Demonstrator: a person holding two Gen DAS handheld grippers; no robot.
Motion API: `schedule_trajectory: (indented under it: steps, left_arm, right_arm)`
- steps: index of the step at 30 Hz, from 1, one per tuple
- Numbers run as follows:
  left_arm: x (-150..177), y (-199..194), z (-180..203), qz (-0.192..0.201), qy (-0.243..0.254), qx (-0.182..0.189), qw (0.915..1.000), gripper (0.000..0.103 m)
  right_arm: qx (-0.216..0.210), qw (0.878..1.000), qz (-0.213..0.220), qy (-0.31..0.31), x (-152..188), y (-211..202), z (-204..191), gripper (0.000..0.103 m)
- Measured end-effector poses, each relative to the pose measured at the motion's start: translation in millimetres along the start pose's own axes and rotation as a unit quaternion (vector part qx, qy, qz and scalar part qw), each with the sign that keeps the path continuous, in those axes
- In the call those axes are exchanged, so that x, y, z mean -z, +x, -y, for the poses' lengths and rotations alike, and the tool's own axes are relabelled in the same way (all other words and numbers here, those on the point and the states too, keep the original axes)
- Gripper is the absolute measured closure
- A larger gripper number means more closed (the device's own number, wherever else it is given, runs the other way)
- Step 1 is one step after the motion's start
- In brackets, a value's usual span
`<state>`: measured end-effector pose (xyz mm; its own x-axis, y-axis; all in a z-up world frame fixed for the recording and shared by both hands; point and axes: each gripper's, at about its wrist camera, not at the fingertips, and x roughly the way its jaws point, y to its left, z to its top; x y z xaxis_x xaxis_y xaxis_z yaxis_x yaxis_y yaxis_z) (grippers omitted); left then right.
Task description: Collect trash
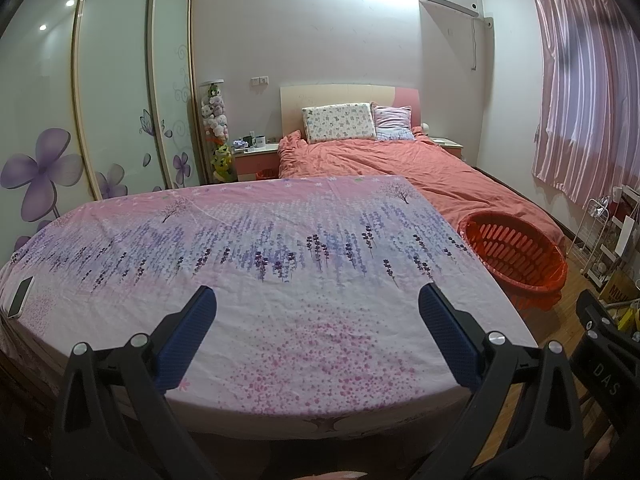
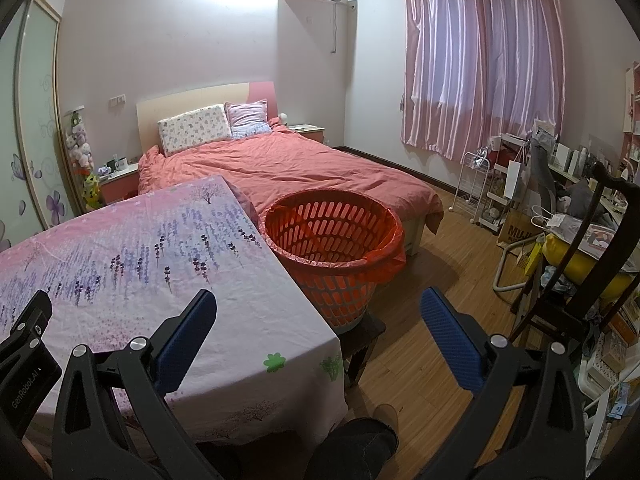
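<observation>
Left wrist view: left gripper (image 1: 317,312) jaws spread wide, holding nothing, over the cloth-covered worktop (image 1: 280,264); a phone (image 1: 20,297) lies at its left edge. Right gripper (image 2: 319,316) jaws also spread and empty, straddling the worktop's right edge. Basket (image 2: 334,240) with red liner sits on a stool just beside the worktop; no trash visible on the cloth.

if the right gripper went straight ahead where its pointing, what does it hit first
Probably the orange basket: it sits just ahead of the open right gripper, beside the table's edge. Depth is hard to judge through the fisheye.
</observation>
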<state>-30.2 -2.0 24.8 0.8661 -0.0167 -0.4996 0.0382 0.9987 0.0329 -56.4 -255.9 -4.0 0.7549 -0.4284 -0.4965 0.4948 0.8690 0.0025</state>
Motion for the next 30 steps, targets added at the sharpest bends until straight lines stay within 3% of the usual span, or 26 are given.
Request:
schedule_trajectory:
  steps: [30]
  left_arm:
    - [6.0,4.8,-2.2,-0.004,0.003,-0.001,1.0,0.004]
  right_arm:
    - [0.0,1.0,-0.003,-0.001,0.2,-0.4,-1.8,0.002]
